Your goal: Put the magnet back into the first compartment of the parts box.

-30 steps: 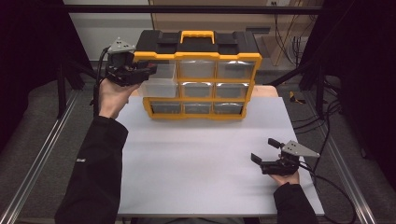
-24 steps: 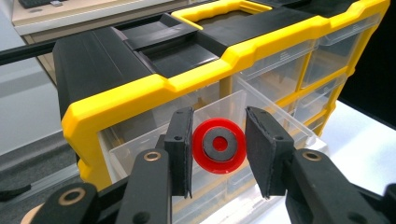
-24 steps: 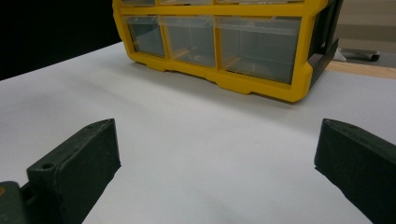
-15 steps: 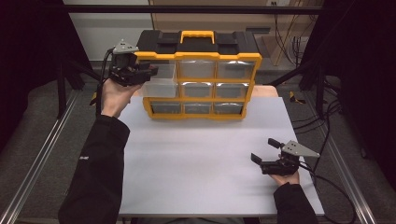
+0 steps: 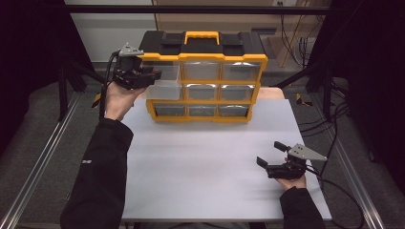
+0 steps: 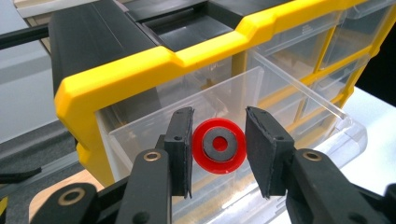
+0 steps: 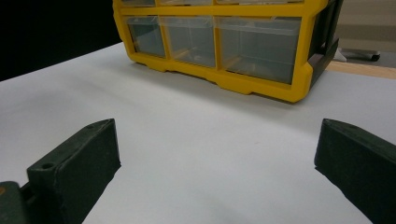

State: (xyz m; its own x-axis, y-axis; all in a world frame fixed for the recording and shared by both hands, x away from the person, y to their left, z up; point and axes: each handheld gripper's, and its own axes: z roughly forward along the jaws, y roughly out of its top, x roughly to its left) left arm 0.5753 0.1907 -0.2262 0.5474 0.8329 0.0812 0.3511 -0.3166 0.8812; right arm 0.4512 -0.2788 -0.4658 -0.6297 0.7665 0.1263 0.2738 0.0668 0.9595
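A yellow and black drawer organizer (image 5: 205, 57) with clear drawers stands at the back of the white table (image 5: 205, 157). A clear drawer (image 5: 162, 89) in its left column is pulled out. My left gripper (image 5: 152, 78) hovers over that drawer at the organizer's left corner. In the left gripper view, my left gripper (image 6: 218, 144) is shut on a red disc (image 6: 218, 161) with a grey centre, right above the open drawer (image 6: 243, 88). My right gripper (image 5: 271, 153) rests low near the table's front right, open and with nothing between its jaws. In its own view, my right gripper (image 7: 217, 154) faces the organizer (image 7: 261, 84).
Metal frame rails (image 5: 38, 162) run along both sides of the table. Cables (image 5: 329, 138) trail off at the right. A wide stretch of white tabletop lies between the organizer and the right gripper.
My left gripper has shifted slightly to the right, closer over the open drawer, with the red disc still in it. The right gripper has stayed put.
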